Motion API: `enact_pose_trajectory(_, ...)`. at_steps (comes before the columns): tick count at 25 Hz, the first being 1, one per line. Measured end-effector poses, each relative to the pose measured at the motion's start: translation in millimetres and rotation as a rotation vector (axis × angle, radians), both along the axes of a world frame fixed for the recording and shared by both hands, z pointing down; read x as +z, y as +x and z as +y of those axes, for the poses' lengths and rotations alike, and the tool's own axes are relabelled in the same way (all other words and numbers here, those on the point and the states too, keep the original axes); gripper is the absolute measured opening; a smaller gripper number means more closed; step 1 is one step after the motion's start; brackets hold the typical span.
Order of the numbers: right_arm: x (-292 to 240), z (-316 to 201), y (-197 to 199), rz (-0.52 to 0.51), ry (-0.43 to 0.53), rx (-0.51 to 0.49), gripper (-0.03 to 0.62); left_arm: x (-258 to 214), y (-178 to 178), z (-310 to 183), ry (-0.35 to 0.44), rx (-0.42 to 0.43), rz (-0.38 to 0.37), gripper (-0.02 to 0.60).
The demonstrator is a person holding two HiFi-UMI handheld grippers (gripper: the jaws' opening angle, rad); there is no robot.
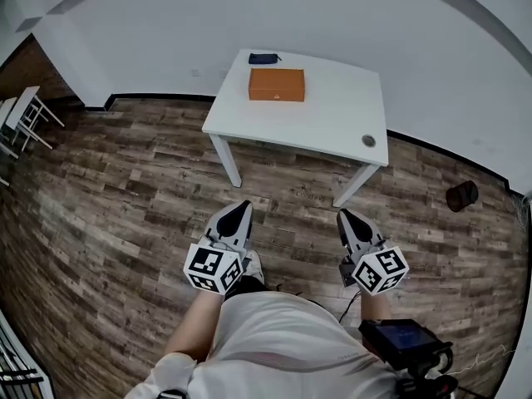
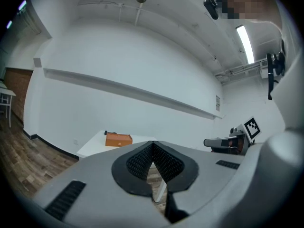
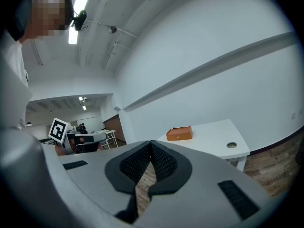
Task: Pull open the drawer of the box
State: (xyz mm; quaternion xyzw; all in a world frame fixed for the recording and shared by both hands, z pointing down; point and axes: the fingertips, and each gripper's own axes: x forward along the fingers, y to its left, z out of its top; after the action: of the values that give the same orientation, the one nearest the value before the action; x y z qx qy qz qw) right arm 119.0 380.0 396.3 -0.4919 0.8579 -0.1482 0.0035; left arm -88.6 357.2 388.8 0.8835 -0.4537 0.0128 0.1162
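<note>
An orange box [image 1: 277, 84] lies flat near the far edge of a white table [image 1: 324, 119]; its drawer looks closed. The same box [image 2: 118, 139] is small and distant in the left gripper view, and the box [image 3: 179, 133] is just as far off in the right gripper view. My left gripper [image 1: 243, 208] and right gripper [image 1: 343, 216] are held close to my body over the floor, well short of the table. Both have their tips together with nothing between them. The left gripper [image 2: 152, 146] and the right gripper [image 3: 151, 145] point towards the table.
A small dark pouch [image 1: 263, 58] lies behind the box at the table's far edge. A round cable hole [image 1: 368, 140] sits near the table's right corner. A dark round object [image 1: 461, 195] stands on the wooden floor at the right. White furniture [image 1: 25, 115] stands at the far left.
</note>
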Motion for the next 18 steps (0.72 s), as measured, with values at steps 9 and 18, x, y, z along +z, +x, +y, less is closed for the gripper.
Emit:
enact_pose_trajectory(9,3,-92,-32,0.03,-0.025,0.017,0.003,9,-33,-98,-0.012,0.002,0.006,0.009)
enact_pose_trajectory(18,-7,-166,-79,0.039,-0.005,0.05,0.003,8,-87,-171,-0.01,0.026,-0.014,0.009)
